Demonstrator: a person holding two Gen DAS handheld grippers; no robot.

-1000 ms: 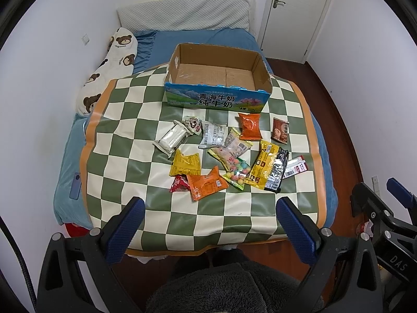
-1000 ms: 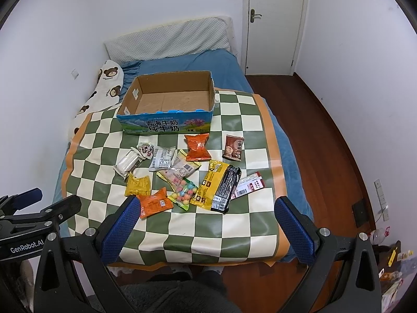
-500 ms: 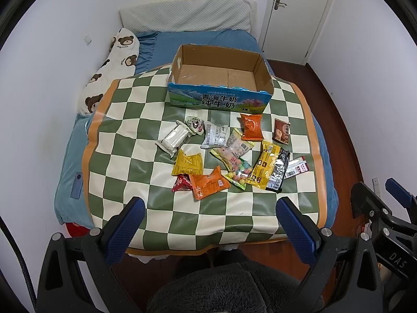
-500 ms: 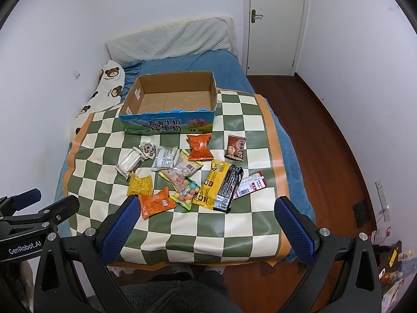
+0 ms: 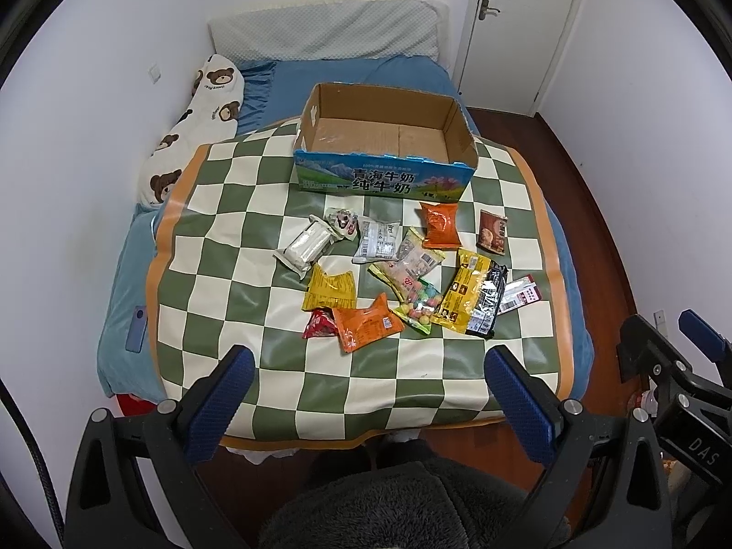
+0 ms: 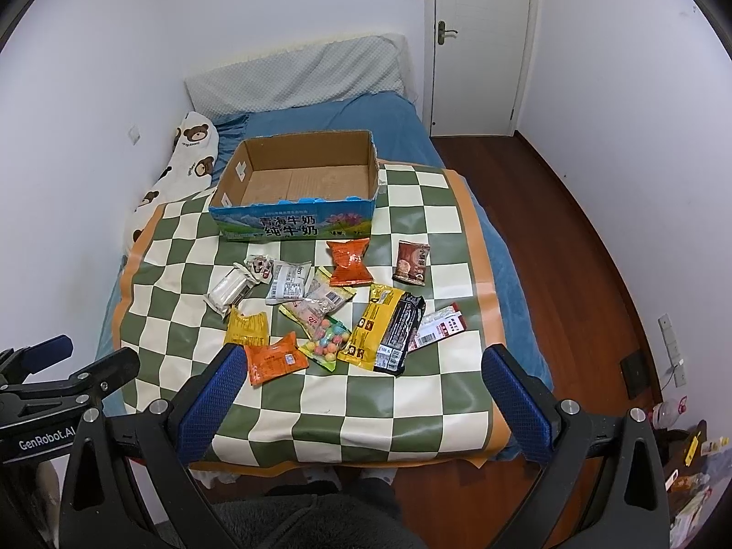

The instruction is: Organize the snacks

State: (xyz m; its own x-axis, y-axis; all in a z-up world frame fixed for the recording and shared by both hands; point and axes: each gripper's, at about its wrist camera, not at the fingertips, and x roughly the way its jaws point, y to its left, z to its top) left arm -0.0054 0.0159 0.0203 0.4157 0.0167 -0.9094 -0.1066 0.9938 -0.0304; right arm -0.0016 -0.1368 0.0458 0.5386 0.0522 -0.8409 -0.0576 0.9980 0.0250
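Several snack packets lie scattered on a green-and-cream checkered mat [image 5: 219, 302] [image 6: 411, 416] spread over a bed. Among them are an orange packet [image 5: 367, 323] [image 6: 274, 359], a yellow packet [image 5: 331, 288], a white bar [image 5: 305, 247], a yellow-and-black pair [image 5: 476, 302] [image 6: 384, 329] and a brown packet [image 5: 493, 232] [image 6: 412, 262]. An empty cardboard box [image 5: 384, 144] [image 6: 297, 192] with blue printed sides stands behind them. My left gripper [image 5: 368, 395] and right gripper [image 6: 361, 400] both hover open above the mat's near edge, holding nothing.
White walls close in on the left and right. A bear-print pillow [image 5: 196, 132] and grey headboard cushion [image 5: 320, 32] lie beyond the box. A blue phone [image 5: 136, 329] rests on the blue sheet at left. Wooden floor and a door [image 6: 480, 36] are to the right.
Both views have shifted slightly, with the mat and box sitting a little lower and nearer in frame. The snacks and box have not moved, and both grippers remain open.
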